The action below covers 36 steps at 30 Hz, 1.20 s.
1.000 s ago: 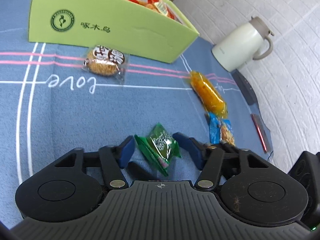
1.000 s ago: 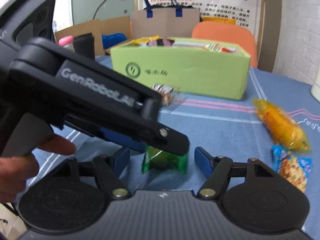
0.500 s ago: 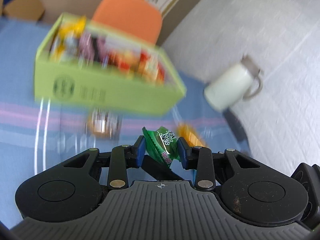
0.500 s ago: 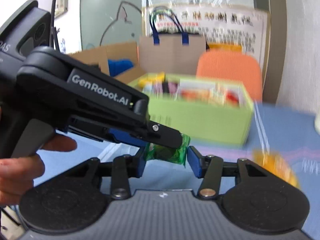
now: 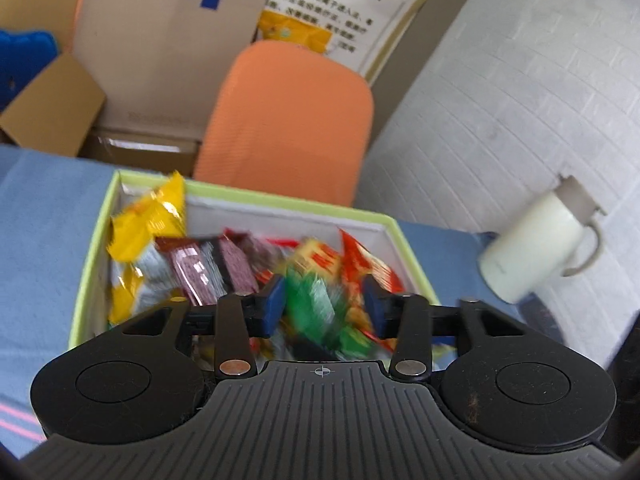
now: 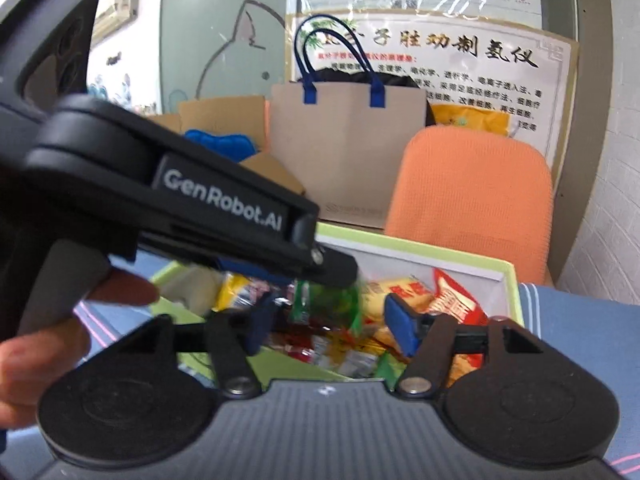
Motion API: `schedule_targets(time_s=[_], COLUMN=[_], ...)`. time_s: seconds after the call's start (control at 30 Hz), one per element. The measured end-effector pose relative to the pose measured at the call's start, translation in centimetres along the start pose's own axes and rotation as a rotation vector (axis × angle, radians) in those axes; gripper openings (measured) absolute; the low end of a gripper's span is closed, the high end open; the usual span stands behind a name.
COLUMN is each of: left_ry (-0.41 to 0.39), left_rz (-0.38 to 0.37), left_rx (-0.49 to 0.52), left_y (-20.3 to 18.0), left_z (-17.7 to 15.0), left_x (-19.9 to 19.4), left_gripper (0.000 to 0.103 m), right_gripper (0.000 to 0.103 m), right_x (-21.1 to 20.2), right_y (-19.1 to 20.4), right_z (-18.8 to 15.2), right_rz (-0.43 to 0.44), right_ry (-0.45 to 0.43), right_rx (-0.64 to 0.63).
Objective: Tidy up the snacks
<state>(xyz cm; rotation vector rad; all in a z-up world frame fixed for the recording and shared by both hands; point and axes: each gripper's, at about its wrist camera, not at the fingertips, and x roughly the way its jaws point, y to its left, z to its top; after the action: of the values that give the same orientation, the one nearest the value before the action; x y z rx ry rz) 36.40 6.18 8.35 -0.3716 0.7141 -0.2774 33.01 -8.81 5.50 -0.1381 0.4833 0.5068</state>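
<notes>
Okay, you've got the left gripper (image 5: 324, 306) right over the box (image 5: 92, 248), nose tipped down into it, and that's why the jaws have just been opening: this is the drop. The green pkt (image 5: 316, 308) sits between the pads as a smear of blur. Pads look off it, so I'd call it let go, falling onto the pile inside the box, though the blur hides any last contact on the left pad.

Your right gripper (image 6: 336, 320) hangs at the box's near wall, jaws also just opening, nothing pinched. The pkt only lines up between them from that cam; it's under the left tool.

Box is already stuffed w/ wrappers, so centre-drop makes sense: less chance of it sliding over the rim. Jug (image 5: 536, 248) stands right of the box, chair (image 5: 288, 120) behind it.
</notes>
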Motion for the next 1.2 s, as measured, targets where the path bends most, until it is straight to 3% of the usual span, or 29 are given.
schedule_targets(time_s=[0.07,0.17,0.27,0.37,0.53,0.73,0.93,1.07,1.2], left_ry=[-0.026,-0.077,-0.082,-0.056,0.051,0.068,0.072,0.076,0.079], left_rz=[0.001,-0.060,-0.142,-0.181,-0.194,-0.139,-0.103,-0.096,-0.090], left_rx=[-0.002,-0.006,0.006,0.006,-0.022,-0.107,-0.165,-0.188,-0.195], left_y=[0.4,0.7,0.2,-0.9,-2.0,0.2,2.2,3.4,4.1], left_z=[-0.3,-1.8,-4.5,-7.5,-11.2,-12.9,-14.0,-14.8,-15.6], left_x=[-0.9,-3.9,-6.6,-7.2,-6.3,-7.8,-9.0,-10.0,-10.8], left_gripper=[0.061,0.068,0.075,0.077,0.076,0.076,0.076,0.078,0.078], right_gripper=[0.092,0.093,0.093,0.093,0.093,0.093,0.093,0.093,0.093], right_x=[-3.1,-8.4,-11.2,-10.6,-9.1,-5.8,-5.4,-4.5,-4.1], right_y=[-0.6,-2.1,-4.2,-6.6,-7.6,-8.7,-3.6,0.4,2.3], right_z=[-0.7,-3.4,-7.5,-11.3,-12.4,-12.9,-11.7,-11.6,-11.5], right_rz=[-0.013,-0.066,-0.176,-0.253,-0.254,-0.202,-0.112,-0.104,-0.081], right_ry=[-0.064,-0.112,-0.031,0.101,0.145,0.262,0.230,0.229,0.242], right_rx=[0.012,0.022,0.058,0.158,0.166,0.200,0.132,0.044,0.057])
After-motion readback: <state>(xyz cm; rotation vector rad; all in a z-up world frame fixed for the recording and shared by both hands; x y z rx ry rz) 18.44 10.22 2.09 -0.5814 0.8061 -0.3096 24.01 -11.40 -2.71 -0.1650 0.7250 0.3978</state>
